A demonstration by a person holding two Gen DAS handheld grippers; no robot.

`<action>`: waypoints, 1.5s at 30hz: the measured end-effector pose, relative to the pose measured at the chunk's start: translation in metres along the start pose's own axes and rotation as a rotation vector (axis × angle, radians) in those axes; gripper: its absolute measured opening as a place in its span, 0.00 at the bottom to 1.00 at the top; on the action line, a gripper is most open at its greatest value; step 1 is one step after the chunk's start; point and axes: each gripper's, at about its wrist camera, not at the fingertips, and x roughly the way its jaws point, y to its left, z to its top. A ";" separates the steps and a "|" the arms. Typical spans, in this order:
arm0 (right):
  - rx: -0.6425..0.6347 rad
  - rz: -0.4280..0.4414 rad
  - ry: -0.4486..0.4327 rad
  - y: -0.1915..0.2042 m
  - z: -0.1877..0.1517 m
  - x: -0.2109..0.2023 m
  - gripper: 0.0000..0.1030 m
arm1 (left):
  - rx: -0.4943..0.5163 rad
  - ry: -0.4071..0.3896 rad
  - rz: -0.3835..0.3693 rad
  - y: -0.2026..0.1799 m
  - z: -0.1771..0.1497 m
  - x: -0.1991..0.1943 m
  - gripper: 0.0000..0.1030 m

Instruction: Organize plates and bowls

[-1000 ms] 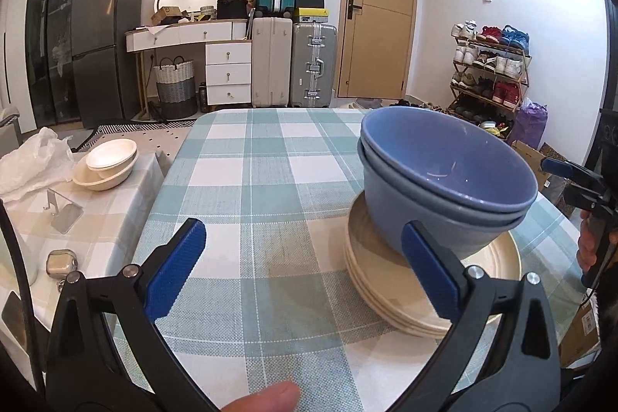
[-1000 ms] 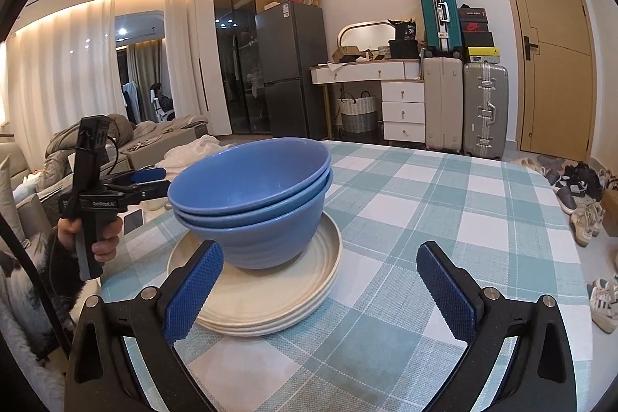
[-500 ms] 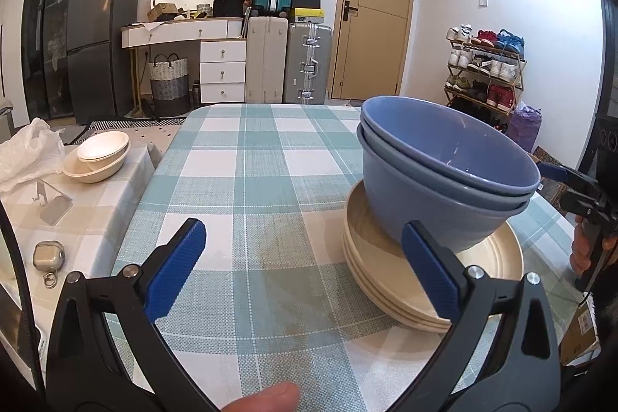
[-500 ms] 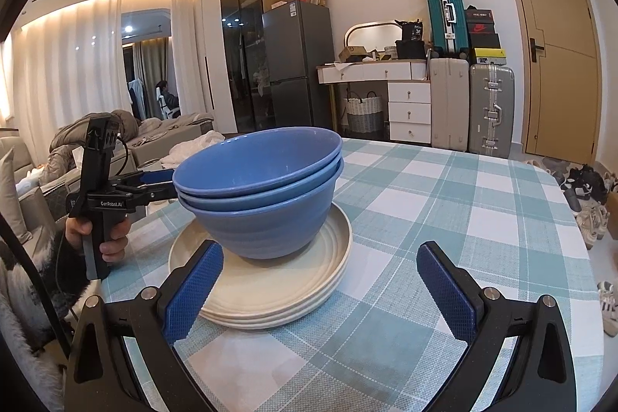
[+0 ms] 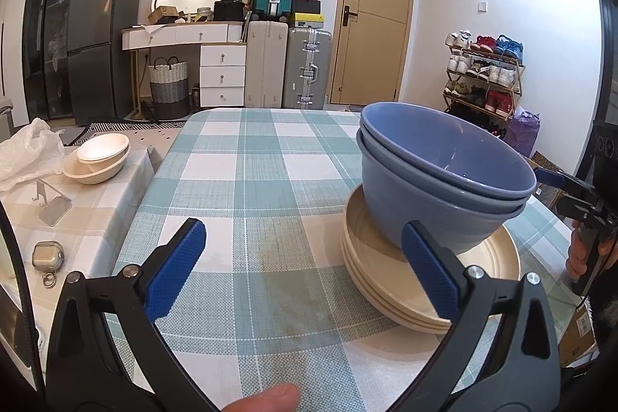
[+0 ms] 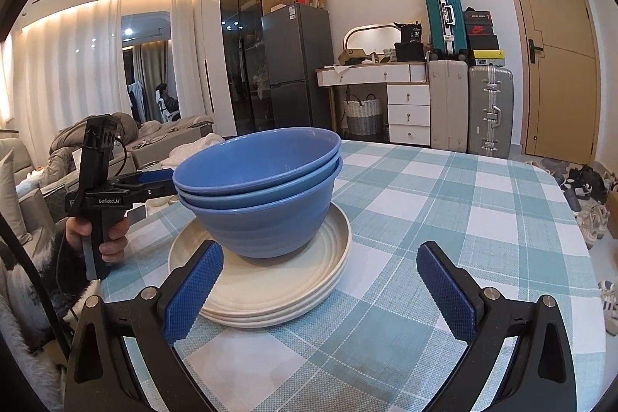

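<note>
Both tongs, left tongs (image 5: 303, 265) and right tongs (image 6: 320, 288), released, have dropped lower beside the nested blue ceramic bowls (image 6: 258, 195) on stacked cream plates (image 6: 270, 280); stacking looks finished.

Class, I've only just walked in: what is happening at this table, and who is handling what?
A person holds a two-finger gripper in each hand at a checked table. Both the left gripper and the right gripper are open and hold nothing. Between them, nested blue bowls sit on a stack of cream plates. Neither gripper touches the stack. More pale bowls rest on a side table to the left.
</note>
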 end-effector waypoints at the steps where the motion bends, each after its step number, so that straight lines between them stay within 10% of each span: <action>1: -0.001 0.000 -0.001 0.000 0.000 0.000 0.99 | 0.000 0.000 0.001 0.000 0.000 0.000 0.98; 45: -0.040 0.001 0.008 0.005 -0.004 0.001 0.99 | 0.001 -0.006 0.000 0.001 0.000 0.000 0.98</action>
